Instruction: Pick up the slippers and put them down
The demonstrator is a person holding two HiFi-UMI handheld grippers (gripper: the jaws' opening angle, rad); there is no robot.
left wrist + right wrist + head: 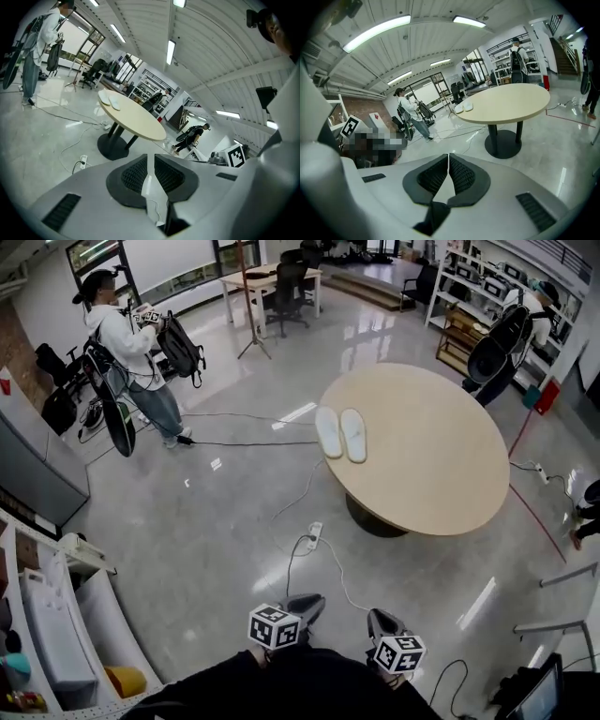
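Slippers: the pair of flat white slippers (352, 435) lies side by side, parallel, on the round pale-wood table (431, 456). They sit just inside its left edge as the head view shows it, the rest of the top bare. My judgement is that this placing suits the job: with the pair close to the rim, either gripper can reach it without leaning across the top. I stand well apart from the table, so nothing has been picked up yet. I read this as the approach stage. The left gripper (151, 159) is held low in front of me and aimed at the table, its dark ribbed pads a narrow slit apart, with only floor showing between them. The right gripper (448, 161) is held alongside it, pads pressed together at the tips and holding nothing. Carrying both nearly closed makes sense with nothing to carry, but both will have to spread wide before they can take a slipper. A white power strip (315, 535) with trailing cables lies on the grey polished floor (216, 549) between me and the table, probably a trip hazard.
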